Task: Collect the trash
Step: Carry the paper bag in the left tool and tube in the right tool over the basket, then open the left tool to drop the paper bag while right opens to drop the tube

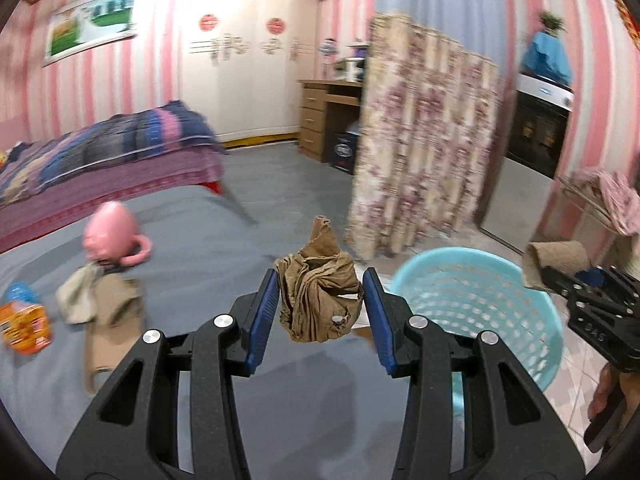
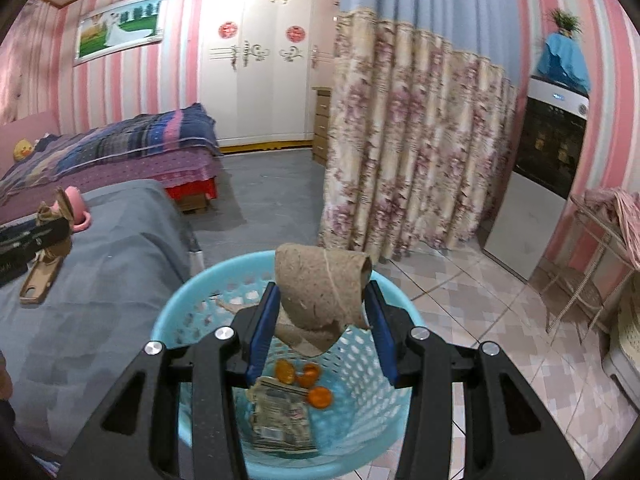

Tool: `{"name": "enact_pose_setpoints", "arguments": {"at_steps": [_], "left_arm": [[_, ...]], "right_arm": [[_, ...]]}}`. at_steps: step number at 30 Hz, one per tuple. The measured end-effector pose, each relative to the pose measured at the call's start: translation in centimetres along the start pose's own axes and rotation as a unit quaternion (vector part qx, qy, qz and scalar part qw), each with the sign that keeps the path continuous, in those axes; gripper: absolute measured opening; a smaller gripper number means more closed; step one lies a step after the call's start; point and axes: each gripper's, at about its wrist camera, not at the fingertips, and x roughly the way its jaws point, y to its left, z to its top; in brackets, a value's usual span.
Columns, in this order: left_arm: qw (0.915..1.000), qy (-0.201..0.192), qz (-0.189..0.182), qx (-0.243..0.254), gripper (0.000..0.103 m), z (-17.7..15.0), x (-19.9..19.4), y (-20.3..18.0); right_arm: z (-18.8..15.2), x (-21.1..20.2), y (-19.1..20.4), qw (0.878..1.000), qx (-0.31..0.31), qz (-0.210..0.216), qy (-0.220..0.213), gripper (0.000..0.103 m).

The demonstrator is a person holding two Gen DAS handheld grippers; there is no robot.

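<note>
My left gripper (image 1: pixel 320 304) is shut on a crumpled brown paper wad (image 1: pixel 318 300), held above the grey bed's edge, left of the light blue basket (image 1: pixel 516 284). My right gripper (image 2: pixel 322 320) is shut on a cardboard roll (image 2: pixel 320 292) and holds it over the basket (image 2: pixel 176 304). The basket holds orange peel pieces (image 2: pixel 304 376) and a crumpled wrapper (image 2: pixel 280 416). In the left wrist view the right gripper with the roll (image 1: pixel 556 264) shows at the right, above the basket's far side.
On the grey bed (image 1: pixel 192 248) lie a pink cup (image 1: pixel 112 236), a brown cardboard piece with cloth (image 1: pixel 104 312) and an orange packet (image 1: pixel 24 320). A floral curtain (image 2: pixel 412 140) hangs behind the basket. A wire rack (image 2: pixel 600 256) stands at the right on the tiled floor.
</note>
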Motion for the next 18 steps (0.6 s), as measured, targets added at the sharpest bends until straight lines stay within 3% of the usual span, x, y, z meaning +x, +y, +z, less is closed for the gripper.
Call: {"name": "enact_pose_setpoints", "arguments": {"at_steps": [5, 13, 14, 17, 18], "left_arm": [[0.9989, 0.005, -0.043, 0.018, 0.042, -0.3, 2.1, -3.4], [0.9967, 0.022, -0.073, 0.028, 0.044, -0.3, 5.2, -7.1], [0.9966, 0.023, -0.073, 0.031, 0.047, -0.3, 5.4, -7.3], [0.9964, 0.031, -0.072, 0.034, 0.073, -0.2, 6.2, -7.8], [0.9968, 0.029, -0.068, 0.032, 0.077, 0.0, 6.4, -7.7]], "right_arm": [[-0.7, 0.9, -2.4, 1.000, 0.015, -0.021, 0.004, 0.044], [-1.5, 1.7, -5.0, 0.999, 0.037, -0.033, 0.010, 0.044], [-1.6, 1.8, -5.1, 0.999, 0.038, -0.033, 0.011, 0.044], [-1.9, 2.1, -5.2, 0.999, 0.037, -0.034, 0.016, 0.044], [-2.0, 2.2, -5.1, 0.999, 0.036, -0.035, 0.017, 0.044]]}}
